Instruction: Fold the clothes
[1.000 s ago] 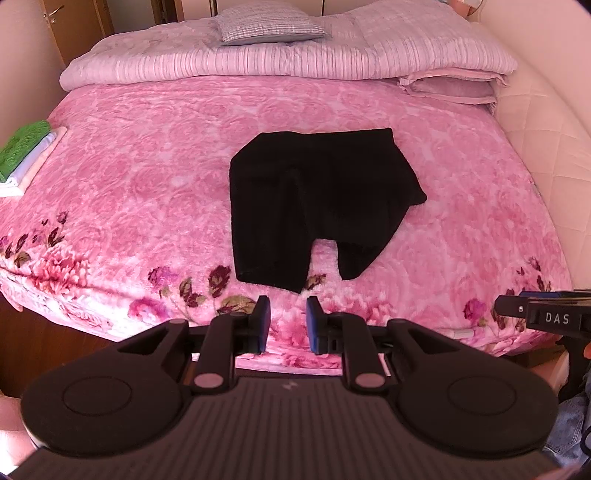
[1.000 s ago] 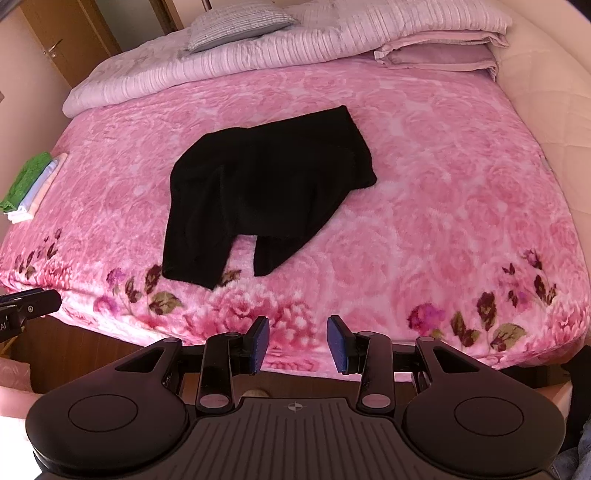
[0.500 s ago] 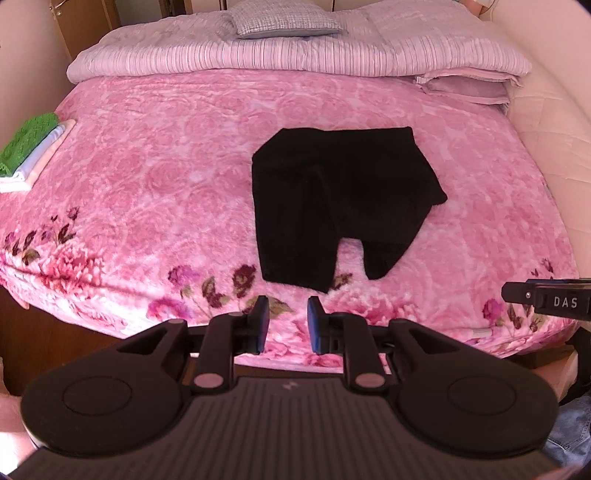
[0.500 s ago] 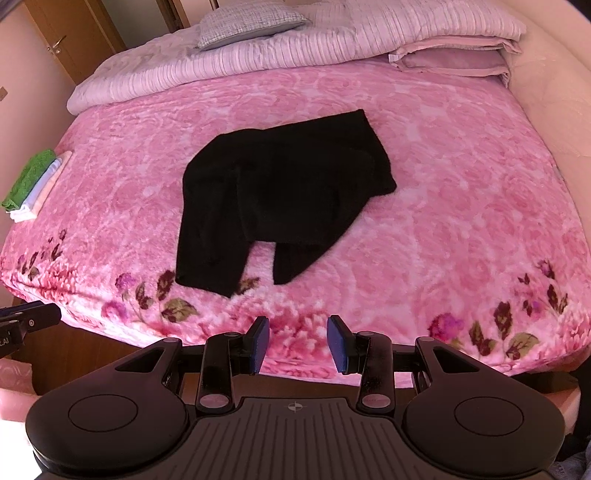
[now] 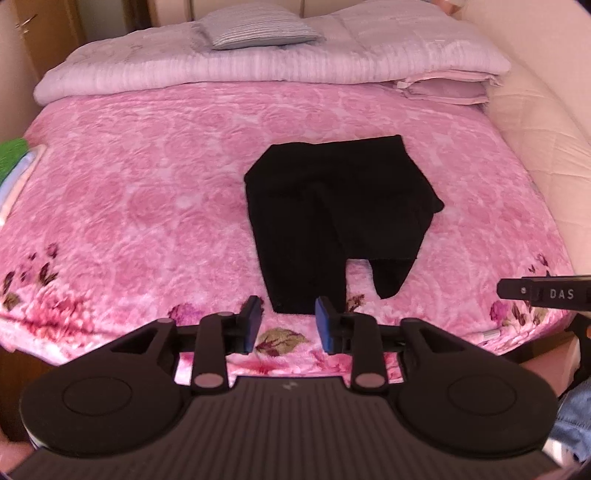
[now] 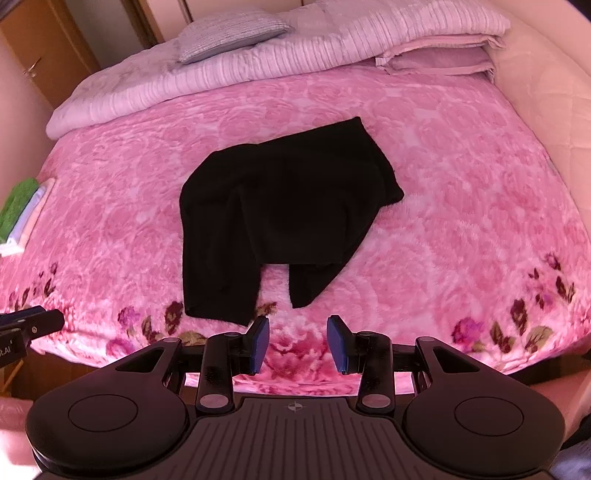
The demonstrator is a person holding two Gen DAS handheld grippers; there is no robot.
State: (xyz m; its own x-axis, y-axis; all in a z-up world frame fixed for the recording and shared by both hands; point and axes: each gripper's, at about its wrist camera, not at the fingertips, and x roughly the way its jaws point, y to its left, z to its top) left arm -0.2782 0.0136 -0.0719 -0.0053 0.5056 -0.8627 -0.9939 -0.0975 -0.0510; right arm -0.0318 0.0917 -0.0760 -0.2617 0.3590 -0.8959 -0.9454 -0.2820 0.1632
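A black pair of trousers [image 5: 332, 214] lies crumpled on the pink floral bedspread [image 5: 147, 206], legs toward me. In the right wrist view the same trousers [image 6: 280, 210] spread across the bed's middle. My left gripper [image 5: 287, 325] hovers just short of the end of the nearer trouser leg, its jaws opening with nothing between them. My right gripper [image 6: 298, 341] stands open and empty above the bed's near edge, a little right of the leg ends. The right gripper's side [image 5: 546, 293] shows at the right edge of the left wrist view.
A folded lilac quilt [image 5: 266, 70] with a grey pillow [image 5: 258, 27] lies at the bed's head, folded pink sheets [image 5: 447, 90] beside it. A stack of folded clothes with a green top [image 6: 18, 206] sits at the left edge. A padded bed frame [image 5: 535, 122] curves along the right.
Both grippers have moved in toward the bed, so the trousers sit closer and larger. The left gripper's jaws have spread wider; the right gripper's gap is unchanged.
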